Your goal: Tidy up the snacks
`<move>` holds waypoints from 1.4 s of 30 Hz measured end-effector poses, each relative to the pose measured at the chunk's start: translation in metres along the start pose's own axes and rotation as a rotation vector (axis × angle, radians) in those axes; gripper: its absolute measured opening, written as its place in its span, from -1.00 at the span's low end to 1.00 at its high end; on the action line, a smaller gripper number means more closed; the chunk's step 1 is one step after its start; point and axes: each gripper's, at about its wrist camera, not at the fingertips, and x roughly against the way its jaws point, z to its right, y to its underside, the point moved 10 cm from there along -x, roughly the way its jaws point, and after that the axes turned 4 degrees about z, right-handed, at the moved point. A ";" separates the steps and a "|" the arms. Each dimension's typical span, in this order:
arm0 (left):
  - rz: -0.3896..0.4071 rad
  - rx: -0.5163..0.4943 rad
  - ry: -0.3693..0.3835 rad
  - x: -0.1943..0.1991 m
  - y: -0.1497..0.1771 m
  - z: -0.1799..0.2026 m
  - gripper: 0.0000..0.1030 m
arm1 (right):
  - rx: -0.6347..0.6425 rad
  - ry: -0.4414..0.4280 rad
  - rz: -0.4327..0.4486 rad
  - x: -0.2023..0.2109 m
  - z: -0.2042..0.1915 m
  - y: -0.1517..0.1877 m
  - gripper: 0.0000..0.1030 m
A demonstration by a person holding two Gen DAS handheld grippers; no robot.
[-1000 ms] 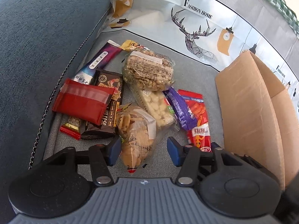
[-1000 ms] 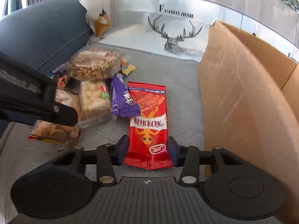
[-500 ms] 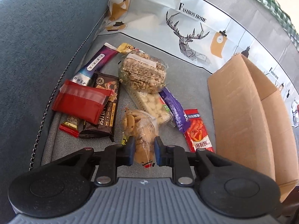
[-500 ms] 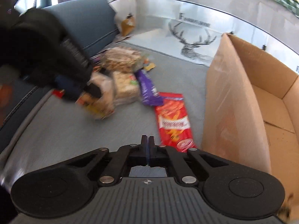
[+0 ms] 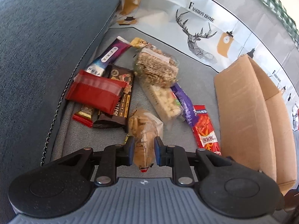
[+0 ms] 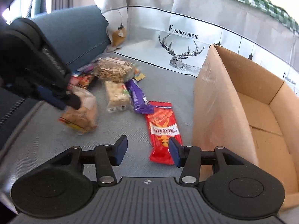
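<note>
The left gripper (image 5: 143,151) clamps a clear crinkled bag of tan biscuits (image 5: 144,130). The right gripper (image 6: 147,152), just opened, stands half-wide and empty over bare grey cushion (image 6: 56,141), with the brown cardboard box (image 6: 214,100) wall at two o'clock.

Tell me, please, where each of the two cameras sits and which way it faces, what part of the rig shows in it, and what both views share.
Left wrist: sits on the left gripper, looks steeply down at the snack pile; its own fingers, clamped on the clear biscuit bag, show.
Right wrist: sits on the right gripper, looks down and forward at the red snack packet and into the cardboard box; its own jaws, just opening, hold nothing, and the left gripper shows at the left.
Shared: biscuit bag, red packet, box, purple bar, deer-print cloth.
</note>
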 end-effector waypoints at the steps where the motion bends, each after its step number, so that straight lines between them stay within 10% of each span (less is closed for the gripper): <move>1: 0.002 0.000 0.002 0.000 0.000 0.000 -0.54 | 0.008 0.017 -0.003 -0.005 0.000 -0.001 -0.01; 9: -0.016 -0.030 0.004 -0.008 0.000 0.004 -0.34 | 0.097 0.142 -0.068 -0.046 0.005 -0.001 -0.06; 12: -0.022 -0.037 -0.003 -0.010 0.001 0.006 -0.31 | 0.061 0.128 -0.112 -0.057 0.008 0.004 -0.61; 16: -0.022 -0.044 -0.003 -0.011 0.002 0.007 -0.31 | 0.039 0.072 -0.101 -0.055 0.003 -0.001 -0.85; 34: -0.049 -0.047 -0.006 -0.007 0.013 0.007 -0.31 | -0.010 -0.181 -0.145 0.054 -0.025 0.019 -0.86; 38: -0.051 -0.056 -0.009 -0.008 0.015 0.007 -0.45 | -0.031 -0.238 -0.173 0.054 -0.030 0.026 -0.81; 42: -0.045 -0.043 0.005 -0.005 0.013 0.006 -0.50 | -0.061 -0.222 -0.172 0.044 -0.028 0.027 0.13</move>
